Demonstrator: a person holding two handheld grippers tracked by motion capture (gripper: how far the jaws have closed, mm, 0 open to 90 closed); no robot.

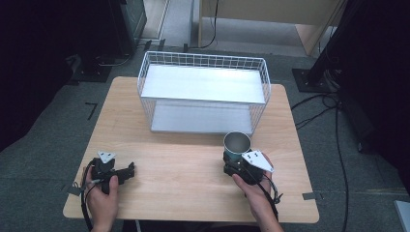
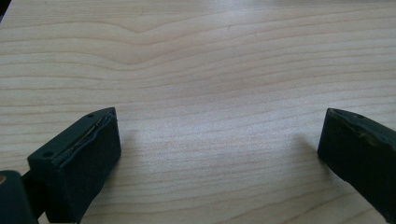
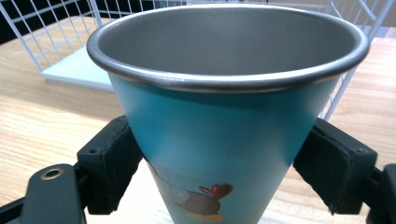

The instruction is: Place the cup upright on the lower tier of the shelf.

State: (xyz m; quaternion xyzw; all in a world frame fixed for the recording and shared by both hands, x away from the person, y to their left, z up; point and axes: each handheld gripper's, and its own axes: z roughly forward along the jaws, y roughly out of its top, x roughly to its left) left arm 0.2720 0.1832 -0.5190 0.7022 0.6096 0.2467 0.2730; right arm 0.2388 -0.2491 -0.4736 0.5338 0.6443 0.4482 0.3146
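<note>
A blue cup (image 1: 236,145) with a bare metal inside and a small cartoon print stands upright at the table's right front. My right gripper (image 1: 234,158) is shut on it, one jaw pressed to each side of its lower body. In the right gripper view the cup (image 3: 224,126) is close up between the jaws of that gripper (image 3: 222,168). My left gripper (image 1: 126,170) rests at the left front of the wooden table (image 1: 183,164), held by a hand. In its own view the left gripper (image 2: 219,144) is open, with bare wood between its jaws.
A white wire basket rack (image 1: 203,57) with two flat shelves stands at the back middle of the table, just behind the cup; its wire wall (image 3: 42,32) shows behind the cup. Black stands and cables lie on the floor to the right.
</note>
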